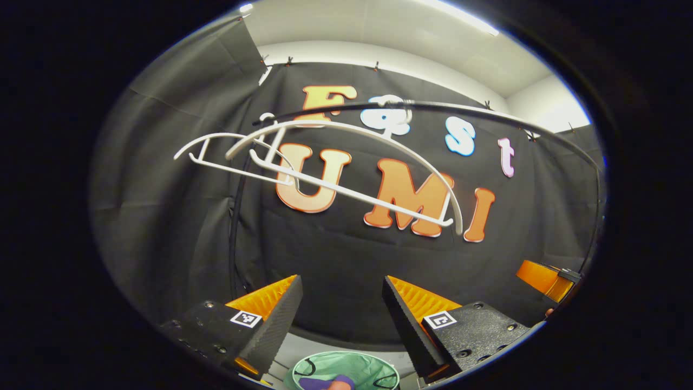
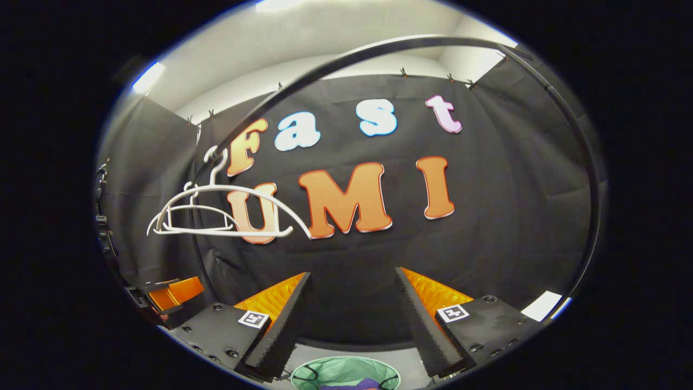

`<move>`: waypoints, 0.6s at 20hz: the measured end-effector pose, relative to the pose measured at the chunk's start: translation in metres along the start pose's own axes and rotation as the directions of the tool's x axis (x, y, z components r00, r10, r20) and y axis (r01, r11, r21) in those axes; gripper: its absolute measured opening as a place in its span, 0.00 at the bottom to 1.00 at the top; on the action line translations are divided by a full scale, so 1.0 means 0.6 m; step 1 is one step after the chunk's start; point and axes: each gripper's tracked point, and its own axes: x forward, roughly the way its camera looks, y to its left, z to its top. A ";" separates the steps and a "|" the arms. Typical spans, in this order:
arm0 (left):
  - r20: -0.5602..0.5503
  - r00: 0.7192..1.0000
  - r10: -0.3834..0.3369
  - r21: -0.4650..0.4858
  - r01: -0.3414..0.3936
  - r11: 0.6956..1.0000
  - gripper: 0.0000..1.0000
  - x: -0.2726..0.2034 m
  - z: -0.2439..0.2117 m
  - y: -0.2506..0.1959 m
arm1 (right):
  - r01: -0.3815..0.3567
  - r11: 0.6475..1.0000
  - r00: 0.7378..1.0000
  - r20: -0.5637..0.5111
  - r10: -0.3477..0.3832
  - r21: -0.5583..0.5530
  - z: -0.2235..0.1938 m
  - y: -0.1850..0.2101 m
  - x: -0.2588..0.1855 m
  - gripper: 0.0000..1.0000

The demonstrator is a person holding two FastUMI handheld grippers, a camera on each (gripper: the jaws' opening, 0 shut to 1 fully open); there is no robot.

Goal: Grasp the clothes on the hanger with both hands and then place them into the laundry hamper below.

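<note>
In the left gripper view our left gripper (image 1: 341, 319) gapes wide and holds nothing, bare white hangers (image 1: 325, 162) hang on the rail (image 1: 487, 111) above, and purple clothes (image 1: 325, 383) lie in the green hamper (image 1: 373, 368) below. In the right gripper view our right gripper (image 2: 352, 319) is spread and holding nothing too, over the same hamper (image 2: 346, 371).

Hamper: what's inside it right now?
A purple garment lies inside the green laundry hamper, seen below the open left gripper. The image edge cuts off the hamper's near part, so anything else inside can't be seen.

Black rail (image 1: 487, 111) carries white hangers (image 1: 346, 162); green hamper (image 1: 346, 371) on floor.
</note>
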 end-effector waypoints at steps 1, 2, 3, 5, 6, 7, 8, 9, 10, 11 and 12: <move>0.035 0.999 0.017 -0.001 -0.017 1.000 0.89 -0.008 0.013 0.004 | 0.003 1.000 0.999 0.036 -0.002 -0.017 0.017 -0.002 -0.001 0.88; 0.067 0.997 0.036 0.007 -0.037 0.999 0.94 -0.012 0.026 0.012 | 0.010 0.999 0.998 0.064 -0.007 -0.040 0.030 -0.004 -0.001 0.98; 0.089 0.995 0.052 0.020 -0.054 0.998 0.94 -0.015 0.038 0.019 | 0.016 0.998 0.997 0.083 -0.011 -0.061 0.038 -0.006 -0.004 0.92; 0.122 0.990 0.072 0.044 -0.078 0.996 0.94 -0.024 0.062 0.030 | 0.014 0.997 0.996 0.088 -0.007 -0.082 0.045 -0.004 -0.010 1.00; 0.137 0.987 0.080 0.043 -0.086 0.995 0.94 -0.030 0.072 0.030 | 0.008 0.997 0.996 0.092 -0.001 -0.081 0.045 0.000 -0.009 1.00; 0.155 0.984 0.085 0.038 -0.092 0.995 0.94 -0.033 0.081 0.033 | 0.005 0.997 0.995 0.097 0.003 -0.077 0.048 0.001 -0.008 0.98; 0.171 0.981 0.093 0.031 -0.099 0.995 0.89 -0.034 0.089 0.036 | -0.001 0.997 0.995 0.101 0.009 -0.075 0.048 0.002 -0.008 0.93; 0.183 0.978 0.100 0.030 -0.107 0.994 0.94 -0.036 0.093 0.039 | -0.009 0.997 0.995 0.102 0.017 -0.078 0.047 0.006 -0.008 0.97; 0.186 0.977 0.104 0.033 -0.112 0.993 0.94 -0.035 0.094 0.040 | -0.013 0.997 0.994 0.103 0.022 -0.082 0.047 0.008 -0.007 0.97; 0.187 0.977 0.105 0.038 -0.114 0.993 0.89 -0.036 0.094 0.039 | -0.019 0.996 0.994 0.105 0.028 -0.087 0.049 0.010 -0.007 0.97; 0.186 0.977 0.106 0.039 -0.115 0.993 0.89 -0.037 0.093 0.039 | -0.026 0.996 0.993 0.108 0.036 -0.091 0.049 0.013 -0.007 0.97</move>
